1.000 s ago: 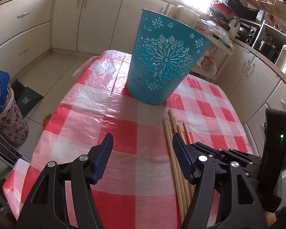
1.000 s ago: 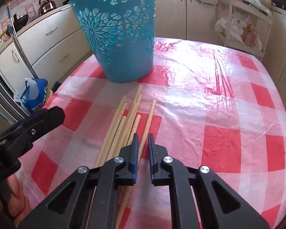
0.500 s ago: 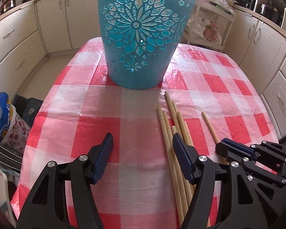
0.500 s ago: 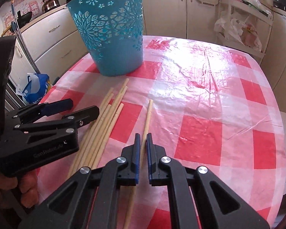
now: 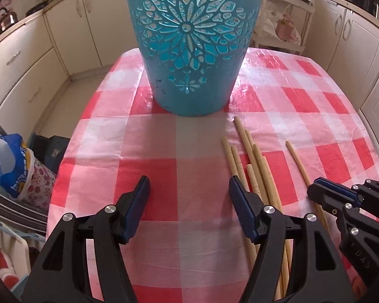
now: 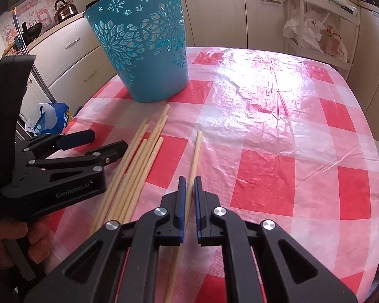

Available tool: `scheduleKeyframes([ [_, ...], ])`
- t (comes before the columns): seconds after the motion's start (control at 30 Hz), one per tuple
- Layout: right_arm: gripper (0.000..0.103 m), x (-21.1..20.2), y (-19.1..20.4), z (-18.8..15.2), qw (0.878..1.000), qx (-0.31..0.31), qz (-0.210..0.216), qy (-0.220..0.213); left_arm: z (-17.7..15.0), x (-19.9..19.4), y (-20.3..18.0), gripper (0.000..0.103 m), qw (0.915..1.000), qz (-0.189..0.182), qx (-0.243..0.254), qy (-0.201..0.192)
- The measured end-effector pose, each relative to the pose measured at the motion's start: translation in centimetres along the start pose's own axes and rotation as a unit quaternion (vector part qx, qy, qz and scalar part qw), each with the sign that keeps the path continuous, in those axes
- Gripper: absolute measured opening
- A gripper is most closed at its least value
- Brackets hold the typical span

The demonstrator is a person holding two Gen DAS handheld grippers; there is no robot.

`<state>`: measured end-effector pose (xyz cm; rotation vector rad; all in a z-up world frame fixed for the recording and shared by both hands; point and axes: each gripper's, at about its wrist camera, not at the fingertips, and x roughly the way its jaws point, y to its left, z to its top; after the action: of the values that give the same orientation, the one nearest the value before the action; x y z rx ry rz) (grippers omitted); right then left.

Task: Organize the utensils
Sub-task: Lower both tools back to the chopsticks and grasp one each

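1. Left wrist view: left gripper (image 5: 188, 197) fingers spread wide, nothing btwn them. Chopstick bundle (image 5: 255, 166) lay just outside the right-hand finger; blue bucket (image 5: 192, 50) stood upright ahead of the tips. Right gripper (image 5: 323, 189) sat further out on that side.
2. Right wrist view: right gripper (image 6: 188, 197) fingers nearly together, pinching the lone chopstick (image 6: 195, 156), which ran fwd past the tips toward the bucket (image 6: 149, 50). Bundle (image 6: 136, 166) off to the left finger's side, apart.
3. Risk, my read: thin stick on the slick tablecloth (image 6: 278, 126) could pivot or slip from the pinch on lifting.

Bright daylight, tablecloth (image 6: 265, 80) glare (fisheye-warped edges)
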<state>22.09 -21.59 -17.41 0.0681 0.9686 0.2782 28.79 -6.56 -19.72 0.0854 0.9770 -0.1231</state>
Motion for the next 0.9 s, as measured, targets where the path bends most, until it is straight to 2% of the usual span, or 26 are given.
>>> scheduleKeyframes([
  [0.13,0.007,0.0,-0.1,-0.1,1.000,0.003,0.003,0.000,0.1,-0.5,0.4,0.062,0.9997,-0.012,-0.021,-0.007],
  [0.27,0.007,0.0,0.0,-0.1,1.000,0.003,0.003,0.000,0.0,-0.1,-0.5,0.062,0.9998,-0.015,-0.010,-0.002],
  [0.43,0.007,-0.1,0.0,-0.1,1.000,0.004,0.003,0.000,-0.1,0.4,-1.1,0.062,0.9999,0.013,0.004,0.003],
  [0.7,0.009,0.9,0.4,1.2,1.000,-0.004,-0.009,0.004,1.1,1.2,-1.3,0.061,0.9998,0.014,0.016,0.002],
  [0.73,0.009,1.1,0.4,1.5,1.000,-0.005,-0.011,0.004,1.4,1.3,-1.4,0.058,0.9997,0.010,0.020,0.000],
  [0.77,0.009,1.3,0.3,1.8,1.000,-0.008,-0.011,0.005,1.7,1.4,-1.5,0.048,0.9997,0.002,0.025,0.000],
  [0.8,0.009,1.5,0.4,2.0,1.000,-0.015,-0.014,0.007,1.9,1.5,-1.7,0.043,0.9995,-0.004,0.032,0.000],
  [0.87,0.008,1.6,0.7,2.2,0.999,-0.032,-0.025,0.013,2.1,1.5,-2.1,0.019,0.9986,-0.021,0.048,0.003],
  [0.9,0.007,1.6,0.7,2.1,0.999,-0.037,-0.025,0.016,2.3,1.4,-2.2,0.016,0.9980,-0.034,0.053,0.007],
])
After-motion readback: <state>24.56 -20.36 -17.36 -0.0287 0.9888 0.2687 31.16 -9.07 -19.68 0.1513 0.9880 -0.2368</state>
